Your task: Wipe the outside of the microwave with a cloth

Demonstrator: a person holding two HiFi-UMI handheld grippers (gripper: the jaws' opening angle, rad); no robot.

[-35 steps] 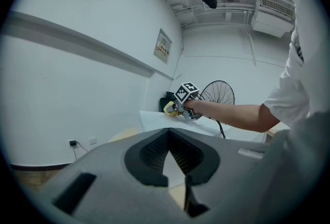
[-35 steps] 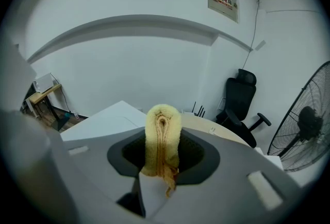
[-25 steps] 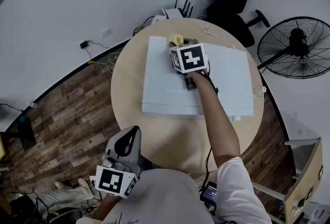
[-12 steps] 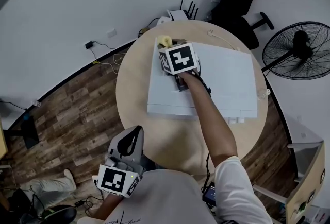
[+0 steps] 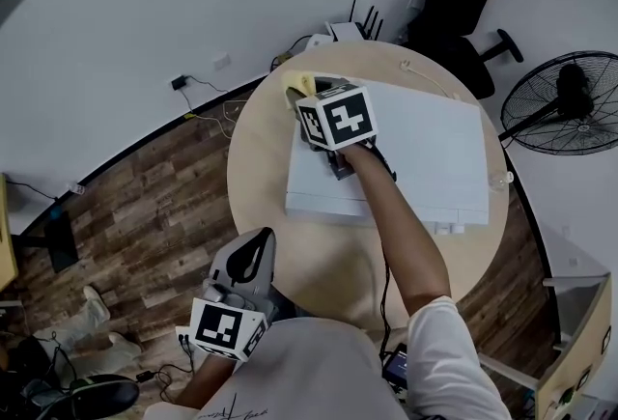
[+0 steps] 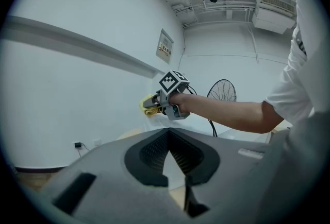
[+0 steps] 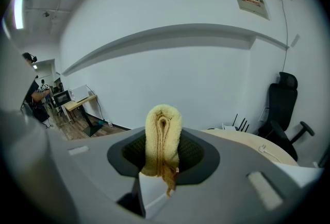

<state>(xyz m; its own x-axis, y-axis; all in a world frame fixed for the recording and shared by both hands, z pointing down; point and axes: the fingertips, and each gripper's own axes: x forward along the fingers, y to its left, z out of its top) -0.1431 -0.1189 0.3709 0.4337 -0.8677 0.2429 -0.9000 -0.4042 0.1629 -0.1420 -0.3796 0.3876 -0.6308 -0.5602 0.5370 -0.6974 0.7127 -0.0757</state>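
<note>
Round table (image 5: 256,179), right hand-held gripper (image 5: 307,98) clamping cloth (image 5: 295,84), moved left, maybe past microwave (image 5: 425,150)

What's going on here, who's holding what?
A person appears to be wiping a white microwave that sits on a round wooden table. The right gripper has its jaws shut on a folded yellow cloth, held at the far-left corner of the microwave's top. The left gripper hangs low beside the person's body, off the table, jaws together with nothing between them.
</note>
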